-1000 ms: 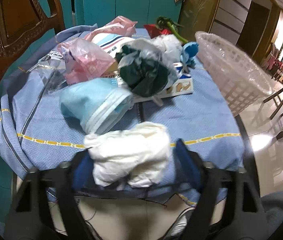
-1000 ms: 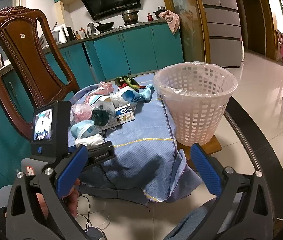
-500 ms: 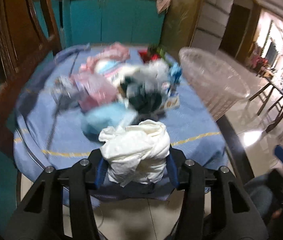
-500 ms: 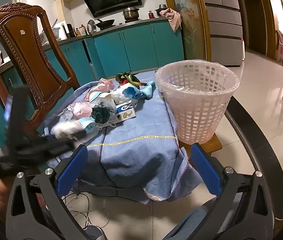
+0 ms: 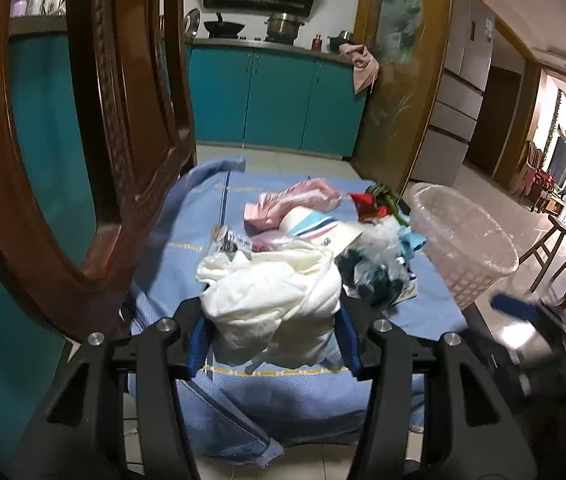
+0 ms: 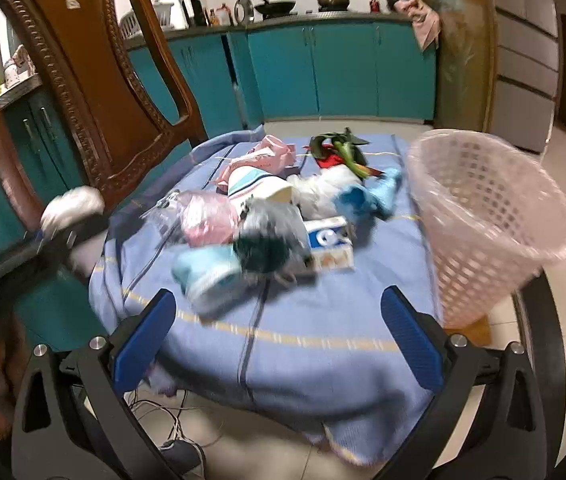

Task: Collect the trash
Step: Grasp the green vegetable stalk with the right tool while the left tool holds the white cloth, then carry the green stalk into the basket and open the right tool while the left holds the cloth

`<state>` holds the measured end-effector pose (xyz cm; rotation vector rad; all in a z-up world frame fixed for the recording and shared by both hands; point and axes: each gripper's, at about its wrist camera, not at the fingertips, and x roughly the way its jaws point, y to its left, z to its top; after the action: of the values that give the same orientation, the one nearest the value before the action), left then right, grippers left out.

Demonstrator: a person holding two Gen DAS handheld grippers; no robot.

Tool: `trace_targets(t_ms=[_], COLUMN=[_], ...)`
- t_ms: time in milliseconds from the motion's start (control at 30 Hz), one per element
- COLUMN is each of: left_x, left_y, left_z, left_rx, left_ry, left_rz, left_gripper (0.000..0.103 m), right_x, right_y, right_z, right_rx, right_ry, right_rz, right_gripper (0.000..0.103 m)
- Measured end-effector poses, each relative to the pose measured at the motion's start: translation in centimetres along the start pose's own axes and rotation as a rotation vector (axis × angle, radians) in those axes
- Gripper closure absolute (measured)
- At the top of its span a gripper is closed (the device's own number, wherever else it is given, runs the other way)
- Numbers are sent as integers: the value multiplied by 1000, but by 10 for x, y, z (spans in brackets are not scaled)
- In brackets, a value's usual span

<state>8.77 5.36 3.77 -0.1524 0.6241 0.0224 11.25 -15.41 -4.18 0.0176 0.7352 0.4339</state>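
Since a second ago our left gripper (image 5: 273, 312) has closed its blue pads on the crumpled white wad (image 5: 271, 300) and lifted it clear of the blue cloth (image 5: 435, 308); earlier that wad lay on the cloth's near edge between spread jaws. The jaws have just been closing and have eased a touch, and the wad fills the gap between them, bulging above and below the pads, so we read it as a soft squeeze, enough to carry a light, compressible thing without tearing it. In the right wrist view the same bundle shows as a pale blur at the left, beside the wooden chair (image 6: 95, 80).

Our right gripper (image 6: 279, 340) has swung nearer the table too. It is spread wide with nothing between its blue pads, hanging over the near edge of the cloth, where it faces the heap.

What remains lies in the middle of the cloth: a light blue mask (image 6: 207, 276), a pink bag (image 6: 207, 220), a dark green crumpled bag (image 6: 267, 244) and a small box (image 6: 329, 246). We keep the white mesh bin (image 6: 491, 216) just beside the table's right edge, lined and open-topped, so each piece needs only a short carry across. The wad is not yet over the bin.
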Motion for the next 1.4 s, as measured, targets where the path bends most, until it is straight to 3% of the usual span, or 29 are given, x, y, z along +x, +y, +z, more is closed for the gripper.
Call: trace_targets(t_ms=[200,300,433,533,767,833,967,1033,1133,1400], left_x=[3,10,18,23,33,35,37,38,40,42], left_y=[0,-2,-3,-5,-3,-4,-5,-5,-5,-3], left_z=[-2,-1,0,-1,-1,-1,-1,-1,0,0], left_rx=[7,3,-4,5,1,1,3,5,3,0], left_ry=[-3,11,22,32,51,58,61,65,67,65], left_rz=[-27,-31,-42,-47,-51,-50,-51,-51,-49,-40], left_gripper=[50,50,49,49,49,49,49,48,48,48], right_x=[8,30,70,96,135,140,140,138,133,103], right_y=[-20,-44,-60,-68,-54,-56,-65,-67,-71,-86], right_z=[61,87,111,120,123,125,126,128,129,130], right_rx=[18,68,44,41,-111,-103,-60,-56,-41,38], right_ry=[-154,-145,-91,-44,34,38,33,20,9,-76], right_rz=[-42,-48,-39,-19,-38,-40,-41,-45,-43,-29], right_gripper=[3,3,13,26,40,53,70,84,91,93])
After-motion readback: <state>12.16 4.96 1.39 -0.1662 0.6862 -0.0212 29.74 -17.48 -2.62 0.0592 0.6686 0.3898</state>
